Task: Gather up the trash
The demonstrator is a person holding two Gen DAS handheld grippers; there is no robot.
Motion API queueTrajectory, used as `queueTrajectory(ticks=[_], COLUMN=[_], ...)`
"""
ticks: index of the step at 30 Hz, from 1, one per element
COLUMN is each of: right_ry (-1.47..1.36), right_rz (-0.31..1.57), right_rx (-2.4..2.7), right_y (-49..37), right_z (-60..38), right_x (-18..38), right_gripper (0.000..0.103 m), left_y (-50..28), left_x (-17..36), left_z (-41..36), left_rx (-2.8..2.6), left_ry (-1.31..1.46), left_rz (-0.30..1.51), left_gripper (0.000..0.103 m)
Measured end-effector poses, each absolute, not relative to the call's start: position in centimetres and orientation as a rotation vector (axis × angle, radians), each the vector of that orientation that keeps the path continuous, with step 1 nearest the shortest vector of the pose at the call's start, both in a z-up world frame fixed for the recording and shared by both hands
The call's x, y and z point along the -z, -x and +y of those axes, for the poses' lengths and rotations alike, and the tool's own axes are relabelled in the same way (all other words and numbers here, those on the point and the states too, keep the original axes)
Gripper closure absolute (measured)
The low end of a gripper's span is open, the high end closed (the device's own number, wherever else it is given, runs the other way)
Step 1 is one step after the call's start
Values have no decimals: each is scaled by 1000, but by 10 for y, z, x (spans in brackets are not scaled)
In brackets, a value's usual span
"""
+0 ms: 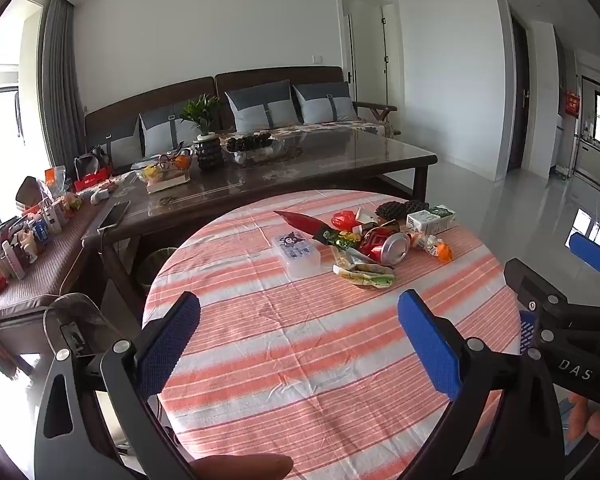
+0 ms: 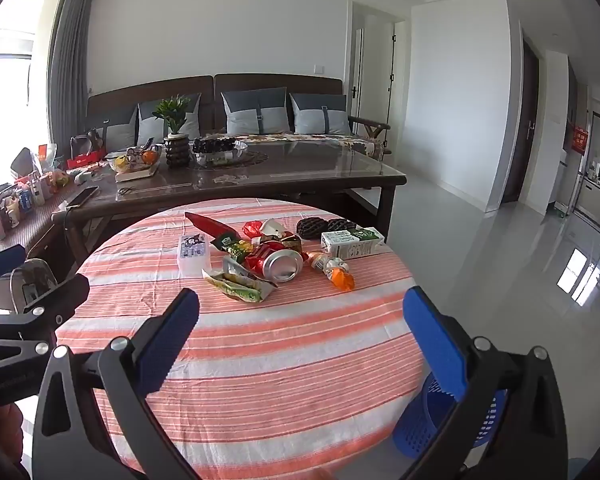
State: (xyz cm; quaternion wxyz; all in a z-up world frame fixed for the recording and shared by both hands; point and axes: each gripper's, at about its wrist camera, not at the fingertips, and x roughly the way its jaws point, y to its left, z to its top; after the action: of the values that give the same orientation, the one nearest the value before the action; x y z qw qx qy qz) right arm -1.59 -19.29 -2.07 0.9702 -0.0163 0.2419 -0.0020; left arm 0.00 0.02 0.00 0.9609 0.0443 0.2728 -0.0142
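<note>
On the far half of the round table (image 2: 260, 360), draped in a striped orange-and-white cloth, the trash is gathered into one loose heap, which suggests it was laid out together so that each piece can be lifted off in turn. A crushed red can (image 2: 276, 264) is seen lying on its side with its silver end turned toward the cameras; a crumpled green-and-yellow wrapper (image 2: 240, 286) lies just in front of it, a milk carton (image 2: 352, 242) lies to the right, and a small orange-tipped bottle (image 2: 334, 272) is tipped over between can and carton. A clear lidded box (image 2: 194, 254) with a cartoon sticker stands at the left edge of the heap; whether it counts as trash cannot be told. A blue perforated basket (image 2: 428, 420) is placed on the floor just beside the table's near right edge, probably as the bin, within easy reach of the right hand. Both tools are held side by side over the near edge, tilted moderately downward toward the heap and well short of it. The left gripper (image 1: 300, 344) is spread to its full width with nothing between its blue pads, and the right gripper (image 2: 300, 340) is likewise spread wide and empty. Nothing is touched yet, so the collecting is judged to be at its very start.
</note>
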Motion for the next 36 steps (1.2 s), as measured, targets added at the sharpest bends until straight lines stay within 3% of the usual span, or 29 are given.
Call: queueTrajectory(ticks=[36], right_ry=[39], right_rz=[485], right_rx=[3], right_y=[17], right_z=[-193], right_x=[21], right_gripper=[4], left_y=[2], left_x=[0], left_z=[-3], left_rx=[34], left_ry=[-91], left_rz=[561], left_gripper=[5])
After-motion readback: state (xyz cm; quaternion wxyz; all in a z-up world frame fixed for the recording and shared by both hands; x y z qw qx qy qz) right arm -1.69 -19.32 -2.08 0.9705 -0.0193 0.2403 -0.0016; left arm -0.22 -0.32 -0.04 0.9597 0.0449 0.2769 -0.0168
